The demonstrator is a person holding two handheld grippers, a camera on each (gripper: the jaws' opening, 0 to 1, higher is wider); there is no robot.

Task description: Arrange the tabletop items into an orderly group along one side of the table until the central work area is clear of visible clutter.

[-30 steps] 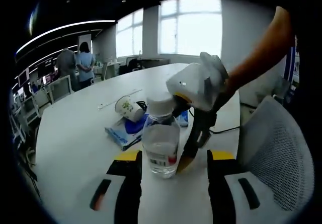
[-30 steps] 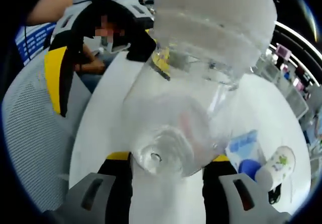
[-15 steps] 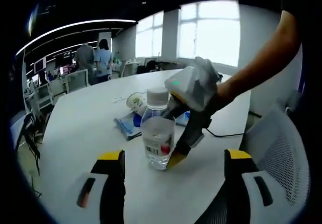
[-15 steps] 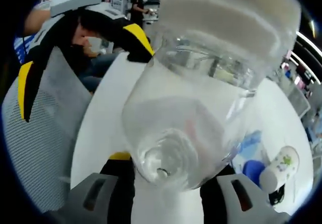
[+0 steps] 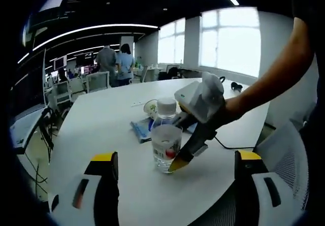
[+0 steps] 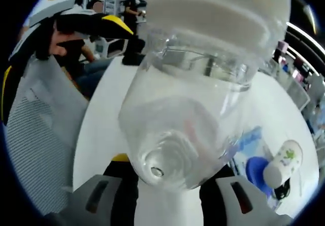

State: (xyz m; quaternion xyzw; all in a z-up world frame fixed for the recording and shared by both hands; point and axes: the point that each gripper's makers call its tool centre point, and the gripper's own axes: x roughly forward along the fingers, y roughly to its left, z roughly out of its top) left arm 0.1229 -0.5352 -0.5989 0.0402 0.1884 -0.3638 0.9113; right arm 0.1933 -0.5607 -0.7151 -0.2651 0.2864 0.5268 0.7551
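A broad white desk (image 5: 96, 129) curves away toward bright windows, with a grey mesh chair (image 5: 284, 150) at its near right edge. In the left gripper view, the left gripper (image 5: 172, 195) hangs low over the near part of the desk with its black-and-yellow jaws spread wide apart and nothing between them. Beyond them, a person's bare forearm reaches in from the right carrying the right gripper (image 5: 182, 157), whose jaws are clenched on the lower body of a clear plastic water bottle (image 5: 166, 143) standing upright on the desk. In the right gripper view the water bottle (image 6: 193, 109) looms very close, its white cap (image 6: 218, 7) at the top and the jaws of the right gripper (image 6: 167, 190) pressed against its sides. Just behind the bottle lies a flat blue-and-white packet (image 5: 139, 131), and a white printed cup (image 5: 151, 107) lies tipped on its side near it, beside a dark cable (image 5: 231, 146). Two people (image 5: 114, 62) stand far off at the left.
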